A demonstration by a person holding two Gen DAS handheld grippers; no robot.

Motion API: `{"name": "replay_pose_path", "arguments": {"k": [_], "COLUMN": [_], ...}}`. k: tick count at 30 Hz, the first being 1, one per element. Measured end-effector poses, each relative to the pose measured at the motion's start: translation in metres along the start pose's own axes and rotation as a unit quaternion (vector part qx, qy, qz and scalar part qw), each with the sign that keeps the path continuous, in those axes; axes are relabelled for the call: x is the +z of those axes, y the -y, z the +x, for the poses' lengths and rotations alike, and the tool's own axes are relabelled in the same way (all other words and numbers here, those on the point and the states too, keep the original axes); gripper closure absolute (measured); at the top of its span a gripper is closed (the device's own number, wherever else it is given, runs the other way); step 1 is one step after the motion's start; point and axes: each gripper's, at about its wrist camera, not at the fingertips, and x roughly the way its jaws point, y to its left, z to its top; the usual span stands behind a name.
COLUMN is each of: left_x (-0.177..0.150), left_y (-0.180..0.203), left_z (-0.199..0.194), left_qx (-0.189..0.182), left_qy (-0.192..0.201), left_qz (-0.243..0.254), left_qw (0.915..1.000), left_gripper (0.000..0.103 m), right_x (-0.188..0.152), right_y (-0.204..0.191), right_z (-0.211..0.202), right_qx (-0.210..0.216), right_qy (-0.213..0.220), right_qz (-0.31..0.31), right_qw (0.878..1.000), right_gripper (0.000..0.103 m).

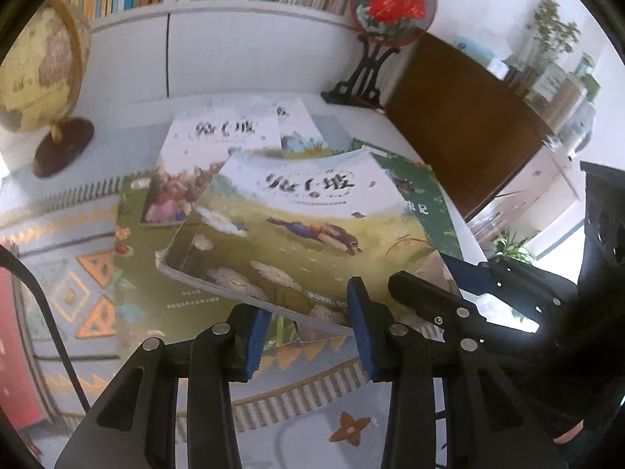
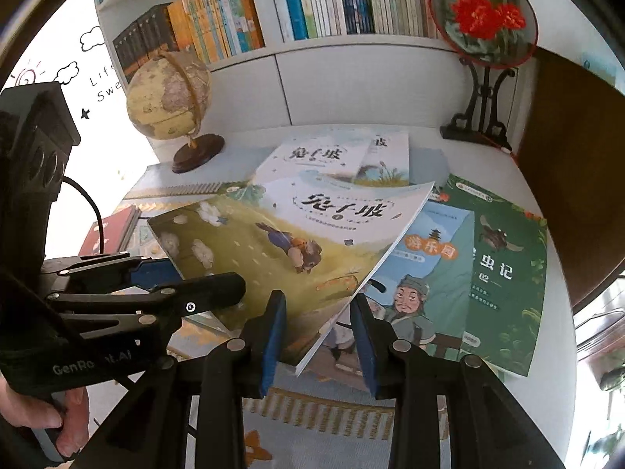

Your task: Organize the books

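The rabbit book (image 1: 297, 230) is lifted clear of the pile, carried between both grippers at its near edge. In the left wrist view its bottom edge is seen running through the left gripper (image 1: 308, 328), blue pads either side of the cover, so the jaws are read as clenched on that edge. In the right wrist view the book's near corner sits between the pads of the right gripper (image 2: 318, 336), the left pad against the cover; the grip there is judged closed on the corner, though contact at the other pad cannot be confirmed. The long axis of the book is laid from the jaws away toward the bookshelf (image 2: 312, 4), and the far end is seen drooping. Neither hand is nearer; the edge is shared.

Books loose on the table (image 2: 461, 156) are counted: one held, two more of the same series behind (image 2: 332, 156), a blue one (image 2: 433, 258), a green one (image 2: 508, 265), a red one (image 2: 113, 226) at the far left. One globe (image 2: 168, 93), one round fan ornament (image 2: 484, 19).
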Motion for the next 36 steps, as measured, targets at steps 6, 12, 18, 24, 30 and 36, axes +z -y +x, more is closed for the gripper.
{"name": "replay_pose_path", "arguments": {"k": [6, 12, 18, 24, 30, 36], "left_x": [-0.004, -0.012, -0.021, -0.033, -0.055, -0.061], "left_y": [-0.022, -0.042, -0.072, -0.124, -0.171, -0.219], "left_z": [-0.026, -0.055, -0.086, -0.131, -0.152, -0.128], "left_qx": [-0.010, 0.003, 0.013, 0.043, 0.035, 0.016], "left_qy": [0.015, 0.037, 0.057, 0.084, 0.079, 0.030], "left_qz": [0.000, 0.008, -0.007, -0.037, -0.084, -0.134], "left_qw": [0.9998, 0.9993, 0.9982, 0.9948, 0.9927, 0.9904], "left_gripper": [0.068, 0.068, 0.069, 0.069, 0.069, 0.057], "right_x": [0.005, 0.005, 0.012, 0.026, 0.023, 0.014], "right_y": [-0.028, -0.062, -0.101, -0.158, -0.192, -0.168], "right_z": [-0.006, -0.008, -0.004, 0.009, 0.037, 0.078], "right_qx": [0.016, 0.027, 0.052, 0.100, 0.149, 0.171], "right_qy": [0.012, 0.020, 0.029, 0.037, 0.001, -0.060], "right_qz": [0.006, -0.004, -0.011, -0.036, -0.017, 0.088], "right_qw": [1.000, 0.999, 0.998, 0.994, 0.989, 0.979], "right_gripper": [0.070, 0.070, 0.070, 0.070, 0.070, 0.070]}}
